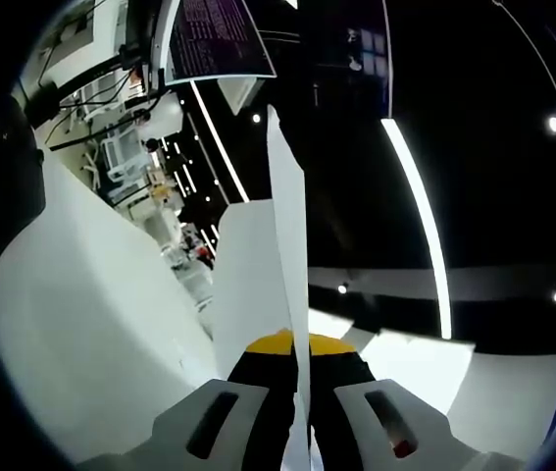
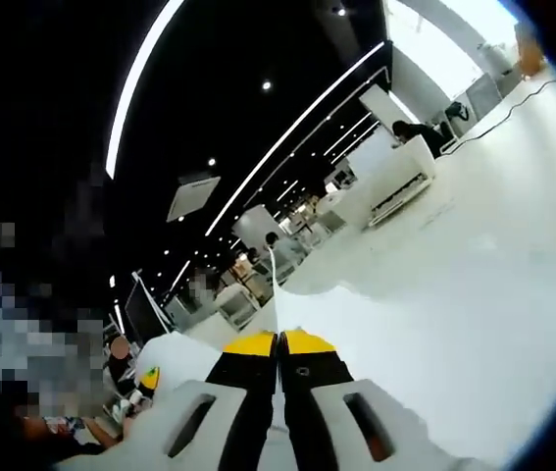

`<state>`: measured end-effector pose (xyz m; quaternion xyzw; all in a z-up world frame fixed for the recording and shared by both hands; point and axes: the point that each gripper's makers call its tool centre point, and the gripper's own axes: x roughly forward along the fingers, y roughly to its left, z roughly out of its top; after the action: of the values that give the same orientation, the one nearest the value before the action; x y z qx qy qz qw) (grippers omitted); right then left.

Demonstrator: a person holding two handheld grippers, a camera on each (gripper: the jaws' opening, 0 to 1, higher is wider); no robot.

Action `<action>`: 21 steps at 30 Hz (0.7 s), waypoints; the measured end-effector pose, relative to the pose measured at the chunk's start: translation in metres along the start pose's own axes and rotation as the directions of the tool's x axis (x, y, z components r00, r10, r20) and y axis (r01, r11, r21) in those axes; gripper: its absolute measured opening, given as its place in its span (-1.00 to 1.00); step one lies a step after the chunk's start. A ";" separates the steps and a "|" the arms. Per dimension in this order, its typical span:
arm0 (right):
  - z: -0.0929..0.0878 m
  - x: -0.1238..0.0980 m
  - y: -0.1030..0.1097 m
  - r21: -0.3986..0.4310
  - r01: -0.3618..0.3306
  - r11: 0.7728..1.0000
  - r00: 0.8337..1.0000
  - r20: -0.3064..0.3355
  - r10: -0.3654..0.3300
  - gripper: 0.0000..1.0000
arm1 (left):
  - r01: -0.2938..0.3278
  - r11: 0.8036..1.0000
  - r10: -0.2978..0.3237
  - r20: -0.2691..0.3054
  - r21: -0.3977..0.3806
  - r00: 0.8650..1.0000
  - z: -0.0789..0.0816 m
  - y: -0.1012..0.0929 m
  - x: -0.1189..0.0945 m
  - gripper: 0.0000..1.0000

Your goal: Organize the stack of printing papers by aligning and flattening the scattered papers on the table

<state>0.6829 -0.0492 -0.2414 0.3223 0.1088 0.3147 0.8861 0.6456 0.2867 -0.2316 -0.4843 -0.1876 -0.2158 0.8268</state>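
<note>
Jaws of the left gripper (image 1: pixel 297 345) are clamped on the edge of the papers (image 1: pixel 287 245), which rise edge-on from between the yellow tips and stand tilted upward against the dark ceiling. Jaws of the right gripper (image 2: pixel 278 340) are pressed together on a thin white paper edge (image 2: pixel 274 285) that runs forward from the tips above the white bench (image 2: pixel 493 255).

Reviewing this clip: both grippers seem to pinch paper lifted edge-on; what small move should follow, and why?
Probably lower the sheets onto the table to square them. The left gripper and right gripper both pinch paper held edge-on, up toward the ceiling lights.
</note>
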 end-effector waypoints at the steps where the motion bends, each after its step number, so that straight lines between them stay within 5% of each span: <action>1: 0.002 0.000 0.001 -0.004 0.000 1.000 1.000 0.006 0.000 -1.00 | 0.001 1.000 -0.001 0.000 0.000 1.000 0.000 0.000 0.000 -0.88; 21: 0.031 -0.006 0.018 -0.042 -0.029 0.999 0.995 0.093 0.033 -1.00 | 0.000 1.000 0.000 0.000 0.001 1.000 0.000 0.000 0.000 -0.88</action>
<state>0.6819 -0.0581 -0.2063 0.3205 0.0557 0.3151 0.8916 0.6457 0.2862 -0.2314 -0.4841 -0.1877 -0.2158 0.8270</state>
